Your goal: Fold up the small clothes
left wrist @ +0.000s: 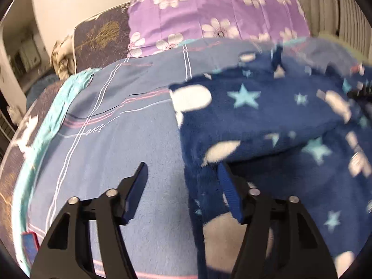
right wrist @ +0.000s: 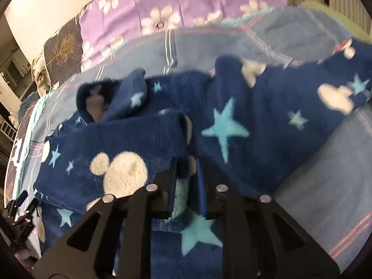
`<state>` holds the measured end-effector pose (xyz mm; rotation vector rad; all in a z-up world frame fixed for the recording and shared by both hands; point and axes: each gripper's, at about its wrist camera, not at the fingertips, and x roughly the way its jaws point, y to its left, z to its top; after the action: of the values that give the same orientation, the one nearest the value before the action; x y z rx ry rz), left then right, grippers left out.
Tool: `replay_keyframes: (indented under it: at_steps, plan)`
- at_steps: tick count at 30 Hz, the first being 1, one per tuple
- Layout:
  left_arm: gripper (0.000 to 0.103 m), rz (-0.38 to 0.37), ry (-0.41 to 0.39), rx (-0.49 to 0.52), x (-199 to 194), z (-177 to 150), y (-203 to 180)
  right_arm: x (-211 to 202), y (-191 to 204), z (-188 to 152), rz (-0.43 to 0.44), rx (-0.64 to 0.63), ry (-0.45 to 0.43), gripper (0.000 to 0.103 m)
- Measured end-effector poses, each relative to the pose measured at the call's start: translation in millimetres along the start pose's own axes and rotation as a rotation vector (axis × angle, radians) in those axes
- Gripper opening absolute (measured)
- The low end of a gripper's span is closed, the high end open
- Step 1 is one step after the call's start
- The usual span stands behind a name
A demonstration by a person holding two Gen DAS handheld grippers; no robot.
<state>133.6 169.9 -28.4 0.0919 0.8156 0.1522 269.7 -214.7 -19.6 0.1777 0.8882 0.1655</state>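
Note:
A small navy fleece garment (left wrist: pixel 267 121) with pale stars and white mouse-head shapes lies crumpled on a blue blanket (left wrist: pixel 130 125). My left gripper (left wrist: pixel 183 176) is open at the garment's left edge; its right finger sits under a raised fold, its left finger over bare blanket. In the right wrist view the garment (right wrist: pixel 232 107) fills the middle, and my right gripper (right wrist: pixel 187 162) is shut on a bunched fold of it, lifted slightly. The left gripper shows at the lower left edge of that view (right wrist: pixel 21 207).
A purple floral duvet (left wrist: pixel 209 16) lies behind the blanket, with a dark pillow (left wrist: pixel 102 39) at the left and a white radiator (left wrist: pixel 337 7) at the back right. The bed's left edge drops off towards a doorway.

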Motion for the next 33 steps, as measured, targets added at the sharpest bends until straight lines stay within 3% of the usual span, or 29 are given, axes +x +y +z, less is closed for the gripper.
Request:
replay_keyframes:
  at_steps: [2, 4, 6, 7, 9, 10, 12, 13, 14, 17, 19, 22, 25, 27, 30, 33]
  plan:
    - [0.031, -0.055, -0.045, -0.068, -16.1, 12.2, 9.4, -18.5, 14.6, 4.4, 0.057, -0.046, -0.052, 0.020]
    - [0.024, -0.129, -0.085, -0.126, -25.9, 24.1, 11.3, -22.6, 28.4, 2.2, 0.147, -0.068, -0.059, 0.020]
    - [0.024, -0.210, -0.103, -0.150, -23.8, 39.3, 1.0, -11.2, 40.5, -7.0, 0.212, -0.099, -0.005, 0.020]
    - [0.024, -0.233, -0.092, -0.141, -14.6, 46.1, -10.5, -1.0, 44.3, -12.3, 0.193, -0.114, 0.031, 0.024]
    - [0.024, -0.270, -0.028, -0.102, 9.1, 48.7, -34.5, 35.0, 47.2, -32.3, 0.101, -0.140, 0.144, 0.026]
    - [0.024, -0.288, 0.045, -0.065, 33.0, 46.1, -51.9, 42.6, 43.7, -37.4, 0.117, -0.139, 0.127, 0.026]
    - [0.027, -0.252, 0.135, -0.025, 69.1, 33.1, -71.4, 33.8, 34.4, -39.1, 0.176, -0.111, 0.084, 0.026]
    - [0.027, -0.216, 0.063, 0.003, 69.6, 27.0, -80.0, 27.3, 28.5, -35.2, 0.193, -0.085, 0.094, 0.024]
    - [0.027, -0.200, 0.062, 0.019, 67.4, 28.4, -82.7, 20.9, 23.2, -32.2, 0.200, -0.070, 0.096, 0.023]
    - [0.027, -0.195, 0.063, 0.023, 66.0, 30.5, -84.3, -17.0, -17.7, -10.1, 0.093, -0.025, -0.024, 0.027]
    - [0.027, -0.202, 0.059, 0.015, 66.6, 30.9, -83.4, -48.7, -63.5, 12.8, -0.058, 0.053, -0.142, 0.045]
    - [0.027, -0.191, 0.054, 0.023, 66.8, 29.4, -85.2, -91.0, -150.0, 51.6, -0.201, 0.238, -0.244, 0.050]
    - [0.028, -0.175, 0.050, 0.034, 63.3, 22.9, -86.9, -115.1, -234.0, 78.5, -0.281, 0.422, -0.273, 0.055]
    - [0.028, -0.168, 0.049, 0.040, 62.2, 21.7, -86.8, -116.8, -274.9, 89.5, -0.281, 0.513, -0.281, 0.058]
    - [0.028, -0.167, 0.049, 0.040, 61.6, 21.9, -86.0, -98.7, -299.6, 101.1, -0.275, 0.569, -0.274, 0.059]
    - [0.028, -0.173, 0.049, 0.035, 61.9, 22.5, -84.0, -73.4, -301.5, 108.2, -0.346, 0.543, -0.244, 0.059]
